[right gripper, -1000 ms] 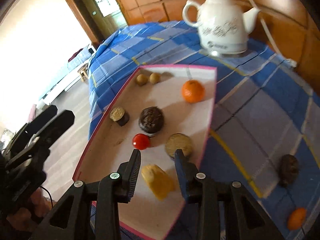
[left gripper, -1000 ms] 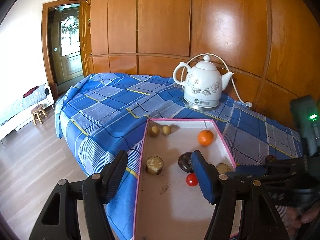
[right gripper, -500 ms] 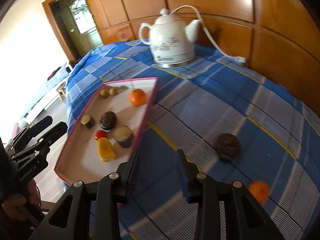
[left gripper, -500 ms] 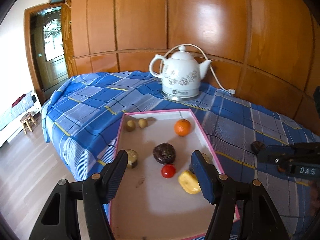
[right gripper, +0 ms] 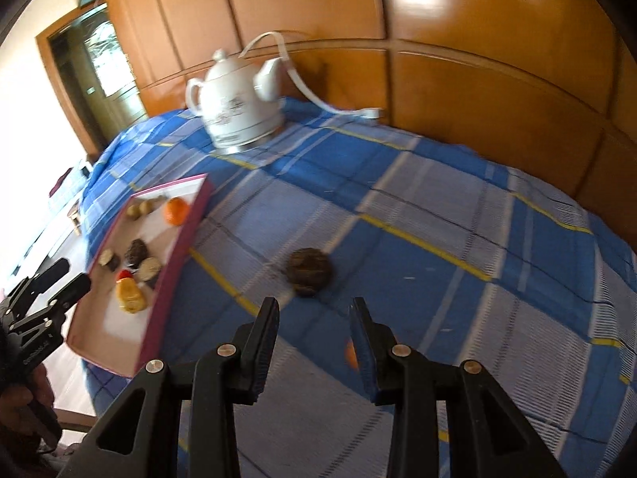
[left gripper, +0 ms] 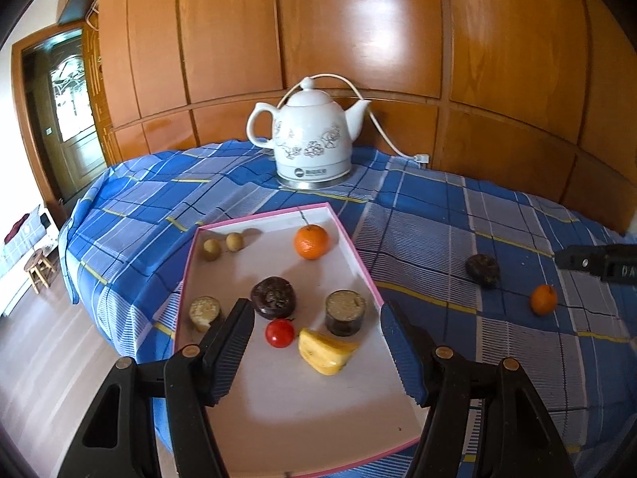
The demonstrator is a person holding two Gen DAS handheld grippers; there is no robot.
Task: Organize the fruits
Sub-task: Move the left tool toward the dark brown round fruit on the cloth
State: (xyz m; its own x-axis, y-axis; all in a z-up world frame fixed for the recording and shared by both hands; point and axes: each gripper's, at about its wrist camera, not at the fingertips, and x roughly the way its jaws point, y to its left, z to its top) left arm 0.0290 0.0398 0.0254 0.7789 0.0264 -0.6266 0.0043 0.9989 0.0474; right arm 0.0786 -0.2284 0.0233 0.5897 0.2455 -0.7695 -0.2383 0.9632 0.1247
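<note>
My left tongs (left gripper: 316,344) hang over the near half of the pink-rimmed tray (left gripper: 360,257), spread wide with nothing between the pads. Inside the tray I see an orange (left gripper: 311,241) at the far side, two small round brown fruits (left gripper: 220,246) in the far left corner, a dark wrinkled fruit (left gripper: 273,296) in the middle, a cherry tomato (left gripper: 280,332) just in front of it, a yellow wedge of fruit (left gripper: 324,351) beside the tomato, and two short cut cylinders, one at the left rim (left gripper: 204,312) and one toward the right (left gripper: 344,311).

My right tongs (right gripper: 314,340) sit narrow but not closed, empty, above the blue checked cloth on the tabletop (right gripper: 438,215). Outside the tray lie a second dark wrinkled fruit (right gripper: 309,271), just ahead of the right tongs, and a small orange (right gripper: 351,354), mostly hidden behind the right-hand pad. The right-wrist view is blurred. A white kettle (left gripper: 308,143) stands on the cloth behind the tray, against the wooden wall panels (left gripper: 358,40).
</note>
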